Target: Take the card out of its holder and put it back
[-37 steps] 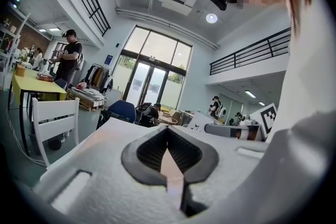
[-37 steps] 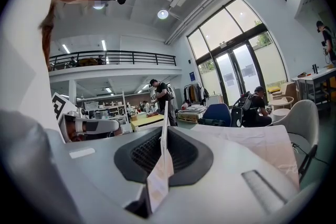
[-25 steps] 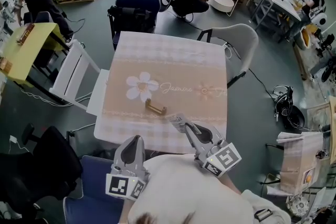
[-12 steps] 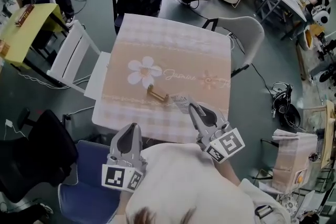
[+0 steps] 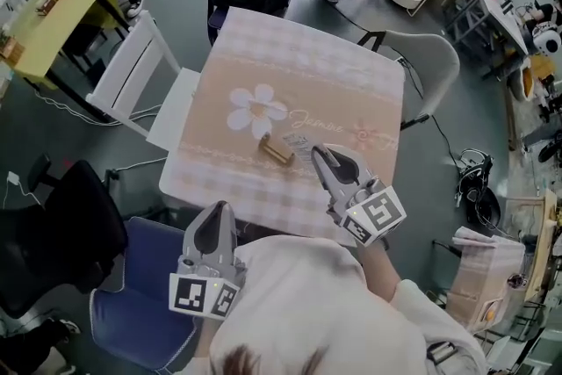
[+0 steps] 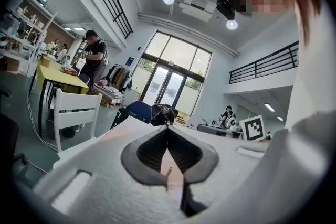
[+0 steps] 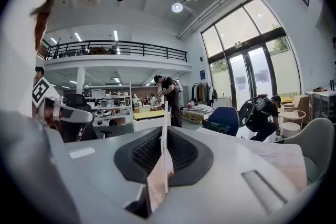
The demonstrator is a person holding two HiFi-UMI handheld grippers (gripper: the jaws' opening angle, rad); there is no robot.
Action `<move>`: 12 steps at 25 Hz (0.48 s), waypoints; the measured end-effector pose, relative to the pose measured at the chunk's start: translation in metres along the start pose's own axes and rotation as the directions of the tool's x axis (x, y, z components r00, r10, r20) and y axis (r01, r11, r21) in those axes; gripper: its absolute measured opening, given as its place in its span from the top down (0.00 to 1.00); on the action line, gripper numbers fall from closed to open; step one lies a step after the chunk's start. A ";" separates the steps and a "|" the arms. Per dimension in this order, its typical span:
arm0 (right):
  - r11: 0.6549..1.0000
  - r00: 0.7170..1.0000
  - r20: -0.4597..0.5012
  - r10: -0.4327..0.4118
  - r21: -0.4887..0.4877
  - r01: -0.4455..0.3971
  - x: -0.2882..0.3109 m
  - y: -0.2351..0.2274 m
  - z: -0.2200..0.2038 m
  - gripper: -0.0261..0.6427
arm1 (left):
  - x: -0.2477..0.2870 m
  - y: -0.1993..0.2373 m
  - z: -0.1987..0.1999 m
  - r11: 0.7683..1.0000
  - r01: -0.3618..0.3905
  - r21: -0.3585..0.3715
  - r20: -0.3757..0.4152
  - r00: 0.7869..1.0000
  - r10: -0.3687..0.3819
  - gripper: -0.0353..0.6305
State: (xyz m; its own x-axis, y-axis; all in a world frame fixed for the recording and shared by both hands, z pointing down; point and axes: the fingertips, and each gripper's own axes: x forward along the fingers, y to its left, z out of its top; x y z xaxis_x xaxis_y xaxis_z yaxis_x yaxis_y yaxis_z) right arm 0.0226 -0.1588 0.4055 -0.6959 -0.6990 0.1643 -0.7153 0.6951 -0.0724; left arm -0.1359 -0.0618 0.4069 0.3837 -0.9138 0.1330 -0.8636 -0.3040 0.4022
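Since 1 second ago, the right gripper (image 5: 318,155) is bringing the card (image 5: 299,144) closer to the holder (image 5: 275,151), jaws pinching it edge-on. Reinsertion is likely proceeding: the holder is sitting empty on the table (image 5: 263,57). Next, the card's lower edge is needing alignment over the holder. The left gripper (image 5: 219,211) is waiting, jaws pressed together, empty.

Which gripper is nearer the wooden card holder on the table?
Right. The right gripper, shut on the card, is just beside the holder; the left gripper hangs at the table near edge.

Part of the card (image 5: 298,145) behind the right tool (image 5: 319,154); print illegible.
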 end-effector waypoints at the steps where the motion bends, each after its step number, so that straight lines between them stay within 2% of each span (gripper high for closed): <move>1: 1.000 1.000 -0.001 0.004 0.002 -0.004 0.004 -0.001 -0.002 0.93 | 0.000 0.001 0.000 1.000 -0.003 0.000 0.000 1.000 0.003 0.95; 12: 0.999 0.999 -0.035 0.032 0.014 -0.031 0.039 -0.017 -0.028 0.93 | 0.005 0.003 0.004 1.000 0.004 0.016 -0.022 1.000 -0.004 0.95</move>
State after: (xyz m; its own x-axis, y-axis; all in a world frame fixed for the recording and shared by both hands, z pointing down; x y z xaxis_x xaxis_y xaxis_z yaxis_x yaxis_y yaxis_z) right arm 0.0096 -0.1928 0.4406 -0.7157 -0.6704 0.1961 -0.6940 0.7141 -0.0916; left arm -0.1374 -0.0683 0.4055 0.3938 -0.9066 0.1514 -0.8673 -0.3120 0.3879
